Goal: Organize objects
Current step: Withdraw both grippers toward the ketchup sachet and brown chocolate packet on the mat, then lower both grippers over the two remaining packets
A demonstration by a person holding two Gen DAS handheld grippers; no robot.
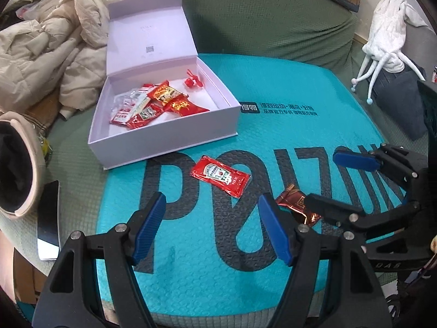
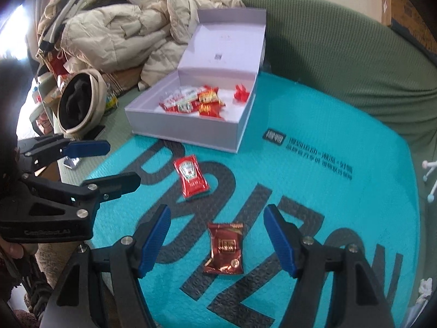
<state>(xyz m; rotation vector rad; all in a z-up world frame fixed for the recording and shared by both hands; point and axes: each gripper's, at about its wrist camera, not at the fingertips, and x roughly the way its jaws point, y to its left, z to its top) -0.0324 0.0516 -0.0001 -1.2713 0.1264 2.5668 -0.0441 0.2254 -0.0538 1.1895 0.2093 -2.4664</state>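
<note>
Nearest in the left wrist view, the left gripper (image 1: 211, 228) hangs over the teal mat (image 1: 286, 104) with its blue-padded fingers (image 1: 148, 228) spread wide and nothing between them; the arms run out of the bottom of the frame. To its right, the right gripper (image 1: 325, 179) is also spread and empty, its body cut off by the right edge. In its own view the right gripper (image 2: 217, 242) frames a dark red foil packet (image 2: 225, 248) that lies flat on the mat between the pads, touching neither. In the left wrist view that foil packet (image 1: 299, 205) is partly hidden behind the left gripper's right finger and the right gripper's lower finger.

Just beyond, a red ketchup sachet (image 1: 220, 175) lies loose on the mat, apart from the foil packet and near the front wall of the box.

Farther and to the left stands an open lilac box (image 1: 164, 143) with its lid tipped upright. Inside lies an overlapping heap of red and clear sachets (image 1: 153, 106); their number and print are hard to make out. A small red object (image 1: 191, 78) sits alone toward the box's far right corner, too small to identify.

Beyond the box a beige quilted jacket (image 1: 49, 52) is bunched on the green cover (image 1: 259, 19).
</note>
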